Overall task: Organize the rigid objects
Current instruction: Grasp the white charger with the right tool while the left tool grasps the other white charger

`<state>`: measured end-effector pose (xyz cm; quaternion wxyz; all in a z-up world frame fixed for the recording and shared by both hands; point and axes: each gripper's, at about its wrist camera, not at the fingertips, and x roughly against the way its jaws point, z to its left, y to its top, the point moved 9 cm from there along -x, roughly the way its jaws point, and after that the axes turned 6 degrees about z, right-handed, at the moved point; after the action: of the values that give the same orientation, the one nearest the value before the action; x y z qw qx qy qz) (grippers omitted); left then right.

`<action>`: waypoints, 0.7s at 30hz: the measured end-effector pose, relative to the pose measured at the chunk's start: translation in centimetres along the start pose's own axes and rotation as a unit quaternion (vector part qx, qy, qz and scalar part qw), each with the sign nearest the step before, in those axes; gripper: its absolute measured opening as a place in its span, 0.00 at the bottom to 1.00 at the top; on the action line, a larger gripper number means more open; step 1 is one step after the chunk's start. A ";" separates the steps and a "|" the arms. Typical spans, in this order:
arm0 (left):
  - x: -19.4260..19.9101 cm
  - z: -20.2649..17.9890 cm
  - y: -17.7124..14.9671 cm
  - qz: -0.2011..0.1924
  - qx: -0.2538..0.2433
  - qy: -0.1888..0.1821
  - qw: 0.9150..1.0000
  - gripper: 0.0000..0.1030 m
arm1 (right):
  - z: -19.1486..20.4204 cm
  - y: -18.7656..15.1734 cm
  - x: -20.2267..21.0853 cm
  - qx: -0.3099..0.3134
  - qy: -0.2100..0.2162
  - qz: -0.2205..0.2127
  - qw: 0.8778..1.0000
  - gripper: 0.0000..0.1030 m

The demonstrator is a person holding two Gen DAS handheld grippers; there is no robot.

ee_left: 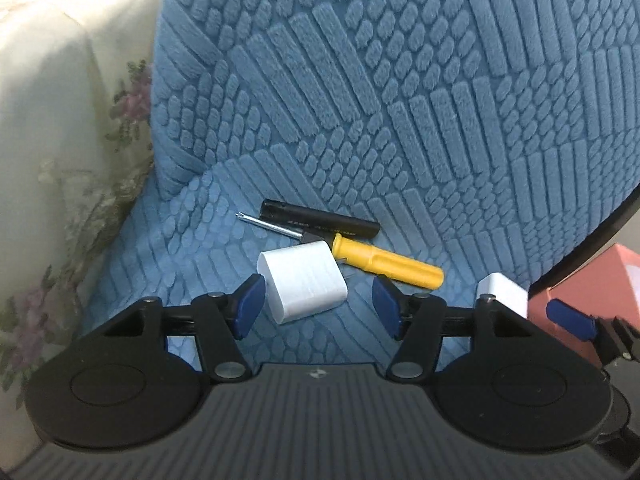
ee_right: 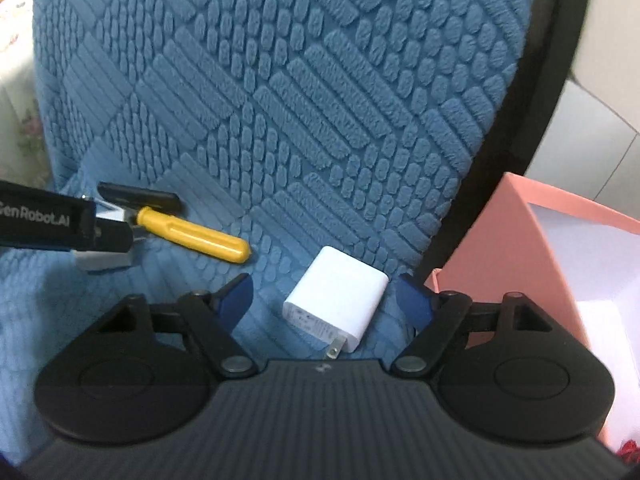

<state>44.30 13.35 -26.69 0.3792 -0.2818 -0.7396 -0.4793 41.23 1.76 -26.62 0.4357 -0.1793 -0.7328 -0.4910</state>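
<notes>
A chair covered in blue textured fabric (ee_left: 400, 80) fills both views, its seat carrying the things and its backrest rising behind them; a floral cloth (ee_left: 60, 120) hangs to the left of it and a pink box (ee_right: 532, 240) stands open just off the seat's right edge, with a white lining inside. On the seat a white block (ee_left: 304, 286) lies between the blue pads of the left tool (ee_left: 318, 304), whose jaws stand wide apart; the left pad (ee_left: 250, 304) looks just beside the block's edge, though contact cannot be told, and the right pad is clear of it. Just behind the block lies a screwdriver (ee_left: 388, 264) with a yellow handle, its metal shaft pointing left, and touching it at the back is a black tube (ee_left: 320, 220). Well to the right, near the seat's edge by the box, a white charger (ee_right: 340, 304) lies flat with its metal prongs (ee_right: 334, 348) pointing toward the right-wrist camera. It sits between the pads of the right tool (ee_right: 328, 304), whose jaws are also spread and touch nothing. In the right-wrist view the left tool enters from the left edge, over the block and the screwdriver's shaft.
</notes>
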 end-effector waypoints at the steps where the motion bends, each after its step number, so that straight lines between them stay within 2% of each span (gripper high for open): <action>1: -0.3 -0.1 0.1 0.002 -0.005 0.004 1.000 0.63 | 0.1 -0.1 -0.4 0.003 -0.001 0.005 1.000 0.77; 6: -1.4 -0.2 0.2 0.008 -0.017 0.024 1.000 0.63 | 0.0 -0.5 -2.3 -0.005 -0.001 0.030 1.000 0.74; 10: -2.0 0.1 0.5 0.011 -0.017 0.030 0.999 0.63 | -0.2 -0.2 -2.7 -0.013 0.000 0.028 1.000 0.72; 13: -2.2 0.1 0.7 0.008 -0.024 0.038 0.999 0.62 | -0.9 -0.1 -2.7 -0.021 -0.007 0.031 0.999 0.61; 16: -2.3 0.4 0.9 0.007 -0.022 0.042 0.999 0.57 | -1.4 -0.2 -2.5 -0.027 0.000 0.035 0.999 0.60; 21: -1.8 0.9 0.8 0.014 -0.014 0.037 0.999 0.55 | -1.1 -0.6 -1.5 -0.020 0.014 0.036 0.999 0.60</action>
<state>45.69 14.39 -28.02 0.4094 -0.2792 -0.7142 -0.4942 42.15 0.76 -28.01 0.4594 -0.2079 -0.7095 -0.4922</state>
